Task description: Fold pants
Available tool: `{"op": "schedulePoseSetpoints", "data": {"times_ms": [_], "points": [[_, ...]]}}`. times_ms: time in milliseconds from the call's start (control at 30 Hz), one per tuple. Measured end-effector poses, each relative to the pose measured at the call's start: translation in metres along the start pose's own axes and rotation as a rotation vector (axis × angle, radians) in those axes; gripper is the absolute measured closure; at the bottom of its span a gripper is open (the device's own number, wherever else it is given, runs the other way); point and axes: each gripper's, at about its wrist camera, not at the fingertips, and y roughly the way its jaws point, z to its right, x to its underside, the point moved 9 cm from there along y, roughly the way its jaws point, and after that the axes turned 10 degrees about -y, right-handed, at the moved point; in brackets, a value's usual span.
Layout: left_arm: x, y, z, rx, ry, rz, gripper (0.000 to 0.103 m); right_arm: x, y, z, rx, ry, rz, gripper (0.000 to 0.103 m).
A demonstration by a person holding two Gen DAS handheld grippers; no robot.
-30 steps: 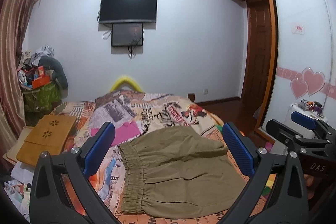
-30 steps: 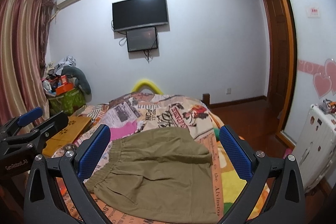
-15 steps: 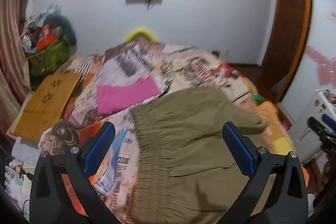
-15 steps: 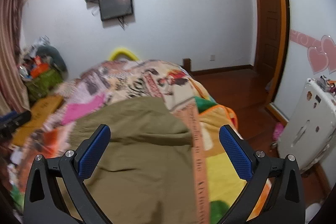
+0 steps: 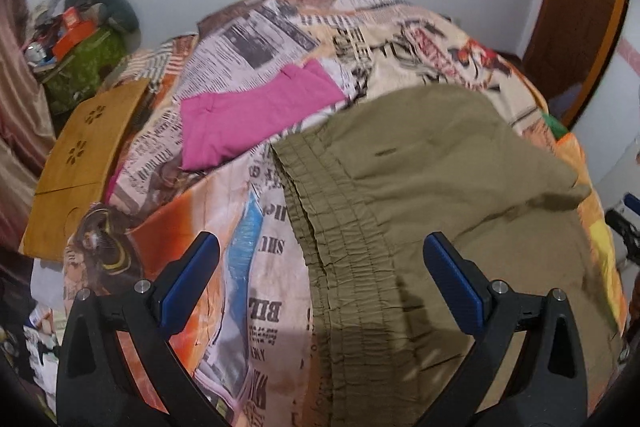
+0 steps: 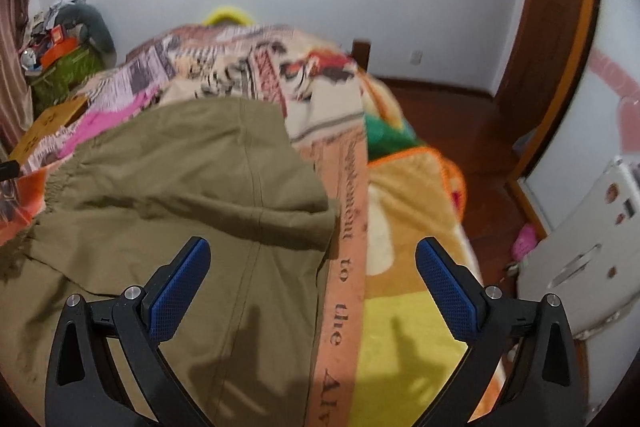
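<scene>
Olive-khaki pants (image 5: 432,211) lie spread on the printed bedspread (image 5: 256,39), filling the centre and lower right of the left wrist frame; in the right wrist view the same pants (image 6: 180,195) fill the centre and lower left.

Left wrist view, left to right. We note a wooden lap board (image 5: 84,147) at the left edge, lying on the bed's side. A pink garment (image 5: 248,119) sits at upper centre, just beside the top corner of the waistband (image 5: 340,255). The gathered elastic waistband runs down the middle of the frame. We see the left gripper (image 5: 320,275) with its jaws wide apart and nothing between them: one blue pad over the bedspread at lower left, the other over the khaki cloth at lower right, so the waistband falls between them. We cannot tell whether either pad touches the fabric.

Right wrist view, left to right. Khaki cloth with a long seam takes the left half; its hem edge meets an orange text-printed stripe (image 6: 348,227) near centre, with a yellow blanket (image 6: 404,327) to the right. We see the right gripper (image 6: 312,279) likewise spread wide and empty, straddling that hem edge. A white appliance (image 6: 588,227) stands at the far right on the wooden floor (image 6: 452,123).
</scene>
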Motion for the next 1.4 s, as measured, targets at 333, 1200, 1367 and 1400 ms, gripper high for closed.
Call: {"op": "schedulePoseSetpoints", "data": {"times_ms": [333,1200,1367,1400], "points": [[0.027,0.056,0.006,0.067,0.016,-0.219,0.0,0.014,0.056,0.0,-0.123,0.055,-0.131,0.026],[0.027,0.065,0.0,0.161,-0.013,-0.291,0.036,0.023,0.054,-0.007,-0.202,-0.008,-0.183,0.082],[0.012,0.05,0.003,0.148,0.012,-0.234,0.035,-0.007,0.022,0.004,-0.199,0.018,-0.067,0.052],[0.008,0.047,0.005,0.152,0.012,-0.222,0.034,-0.015,0.019,0.006,-0.198,0.02,-0.049,0.051]]}}
